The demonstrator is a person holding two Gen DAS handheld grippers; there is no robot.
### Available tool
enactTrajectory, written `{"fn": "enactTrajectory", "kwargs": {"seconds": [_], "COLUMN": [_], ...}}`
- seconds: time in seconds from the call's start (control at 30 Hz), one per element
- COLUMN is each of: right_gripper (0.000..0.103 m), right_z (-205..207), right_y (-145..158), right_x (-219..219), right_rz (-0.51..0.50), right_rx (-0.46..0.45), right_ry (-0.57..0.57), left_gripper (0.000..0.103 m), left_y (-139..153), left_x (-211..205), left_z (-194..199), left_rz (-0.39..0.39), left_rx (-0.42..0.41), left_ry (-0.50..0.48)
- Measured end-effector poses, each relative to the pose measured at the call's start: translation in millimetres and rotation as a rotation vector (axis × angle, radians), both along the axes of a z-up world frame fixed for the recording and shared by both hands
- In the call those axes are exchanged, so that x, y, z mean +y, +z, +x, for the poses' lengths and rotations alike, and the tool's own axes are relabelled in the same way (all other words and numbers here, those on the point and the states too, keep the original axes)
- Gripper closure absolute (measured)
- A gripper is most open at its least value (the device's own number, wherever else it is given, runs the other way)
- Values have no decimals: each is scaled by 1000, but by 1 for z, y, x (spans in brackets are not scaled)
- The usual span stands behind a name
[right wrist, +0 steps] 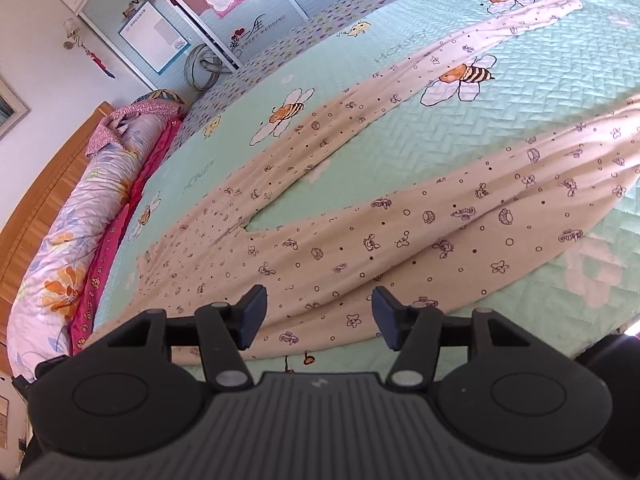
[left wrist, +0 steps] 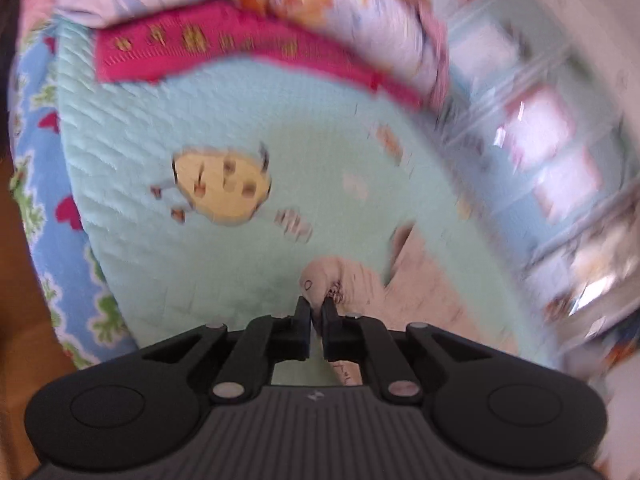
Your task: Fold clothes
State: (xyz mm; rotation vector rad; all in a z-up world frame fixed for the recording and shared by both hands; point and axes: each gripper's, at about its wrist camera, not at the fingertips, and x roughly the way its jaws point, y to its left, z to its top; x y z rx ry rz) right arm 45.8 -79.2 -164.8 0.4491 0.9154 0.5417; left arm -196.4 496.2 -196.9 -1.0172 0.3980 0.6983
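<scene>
A pair of cream printed trousers (right wrist: pixel 360 240) lies spread flat on the mint quilted bedspread (right wrist: pixel 520 128), which carries bee drawings. In the right wrist view the waist sits at the lower left of the frame and the two legs fan out toward the upper right, so the garment's long axis runs diagonally from lower left to upper right. The upper leg ends near the top right edge; the lower leg runs off the right side. The legs are apart, with a wedge of bedspread showing between them.

The right claw (right wrist: pixel 318 314) hovers over the waist end with its jaws wide and nothing between them.

The left wrist view is blurred. There the left claw (left wrist: pixel 316 310) has its jaws drawn nearly together on a bunched bit of the cream fabric (left wrist: pixel 332 280) at lower centre of the frame.

A rolled floral quilt (right wrist: pixel 80 216) and a magenta cloth (right wrist: pixel 116 240) lie along the wooden headboard (right wrist: pixel 36 200) at the left.
</scene>
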Motion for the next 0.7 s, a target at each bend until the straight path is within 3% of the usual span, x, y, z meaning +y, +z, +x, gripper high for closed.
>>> {"fn": "enactTrajectory", "kwargs": {"seconds": [0.07, 0.17, 0.37, 0.53, 0.7], "right_gripper": [43, 43, 43, 43, 43], "right_z": [1, 1, 5, 13, 26], "right_y": [-2, -3, -12, -30, -40], "right_x": [-5, -23, -113, -202, -272], "right_rz": [12, 11, -5, 17, 59], "right_rx": [10, 10, 4, 9, -33], "right_ry": [-9, -51, -312, -591, -753], "left_gripper": [97, 95, 67, 67, 67], "left_y": [-15, -27, -17, -16, -5], "left_x": [2, -1, -12, -24, -42], "left_z": [6, -8, -28, -33, -25], "left_rz": [-33, -77, -87, -99, -80], "left_rx": [56, 10, -31, -7, 3], "left_ry": [-26, 15, 53, 51, 5]}}
